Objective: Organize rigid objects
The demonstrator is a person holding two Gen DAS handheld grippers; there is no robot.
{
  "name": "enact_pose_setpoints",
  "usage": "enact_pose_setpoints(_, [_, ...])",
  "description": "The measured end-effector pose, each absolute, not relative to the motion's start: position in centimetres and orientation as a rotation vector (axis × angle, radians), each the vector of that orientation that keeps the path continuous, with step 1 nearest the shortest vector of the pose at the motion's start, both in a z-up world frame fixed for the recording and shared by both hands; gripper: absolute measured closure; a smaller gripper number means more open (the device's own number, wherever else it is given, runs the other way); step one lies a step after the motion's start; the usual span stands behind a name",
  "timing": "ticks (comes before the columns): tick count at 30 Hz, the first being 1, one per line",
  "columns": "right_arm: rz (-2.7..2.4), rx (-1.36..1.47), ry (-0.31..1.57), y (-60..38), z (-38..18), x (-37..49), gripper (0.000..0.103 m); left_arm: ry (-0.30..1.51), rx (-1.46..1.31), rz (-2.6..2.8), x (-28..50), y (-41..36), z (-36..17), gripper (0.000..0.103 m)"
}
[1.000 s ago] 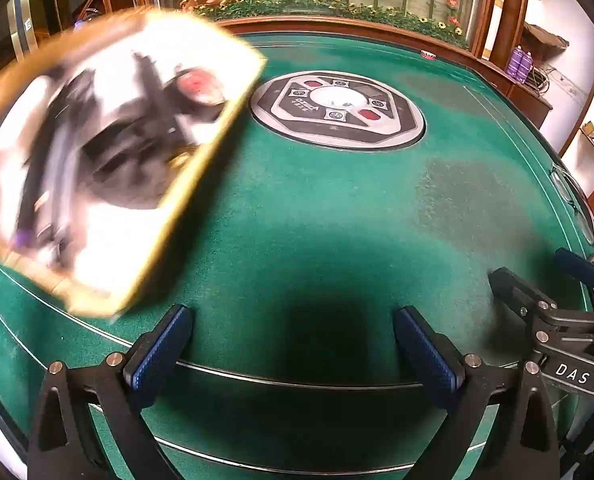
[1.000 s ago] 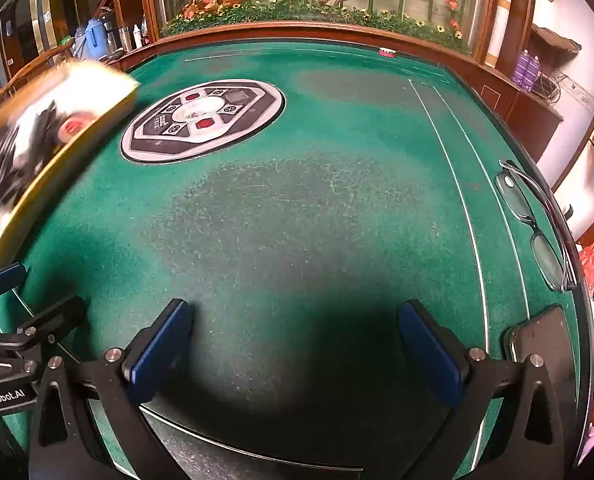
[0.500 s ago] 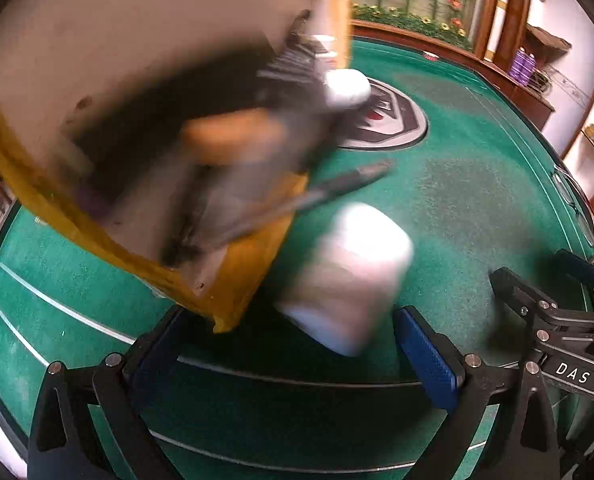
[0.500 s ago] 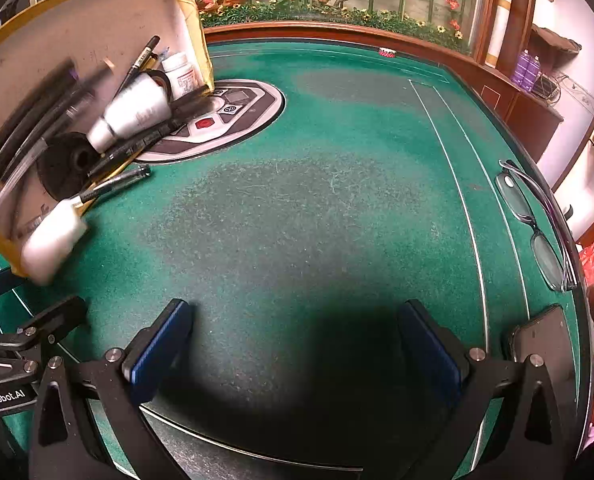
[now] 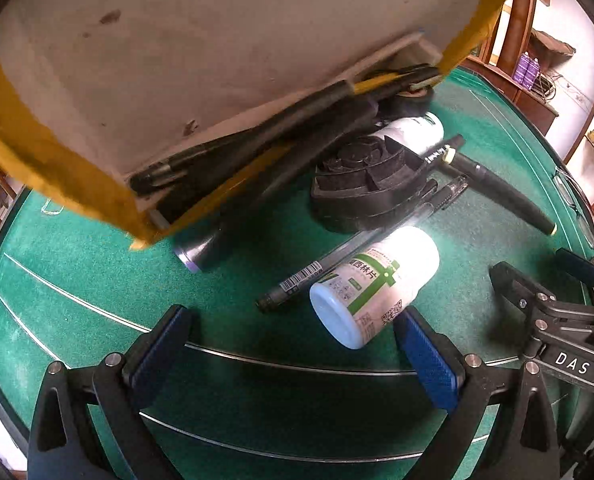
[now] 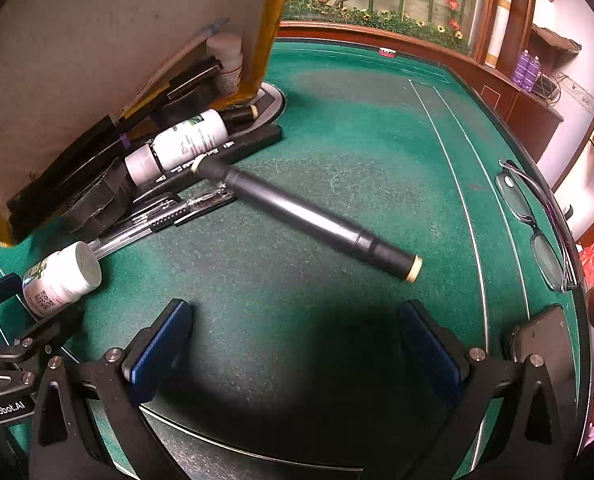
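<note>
While the tilted box (image 5: 217,60) spilled its contents, both my grippers, left (image 5: 297,344) and right (image 6: 293,340), stood apart and empty; the pill bottle (image 5: 373,284) lay just below the box, needing the first pick.

Eyeglasses (image 6: 537,224) and perhaps a phone (image 6: 545,340) on green felt table (image 6: 357,160).

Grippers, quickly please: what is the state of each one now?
Left gripper: open, holding nothing.
Right gripper: open, holding nothing.
</note>
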State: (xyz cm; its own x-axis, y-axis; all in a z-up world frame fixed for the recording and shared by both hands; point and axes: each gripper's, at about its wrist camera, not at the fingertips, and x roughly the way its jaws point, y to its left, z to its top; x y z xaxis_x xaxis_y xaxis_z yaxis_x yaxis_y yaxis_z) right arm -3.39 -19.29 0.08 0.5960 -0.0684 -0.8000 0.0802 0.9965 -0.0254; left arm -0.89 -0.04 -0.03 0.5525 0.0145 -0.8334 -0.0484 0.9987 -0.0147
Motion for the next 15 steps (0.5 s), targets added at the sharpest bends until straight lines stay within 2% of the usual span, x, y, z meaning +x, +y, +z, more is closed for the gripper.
enact_pose_setpoints(15, [-0.086,0.015,0.929,-19.27,0.06,-3.34,0.000,0.982,-0.036,0.036,-0.83,-0.29,-0.23,0.001])
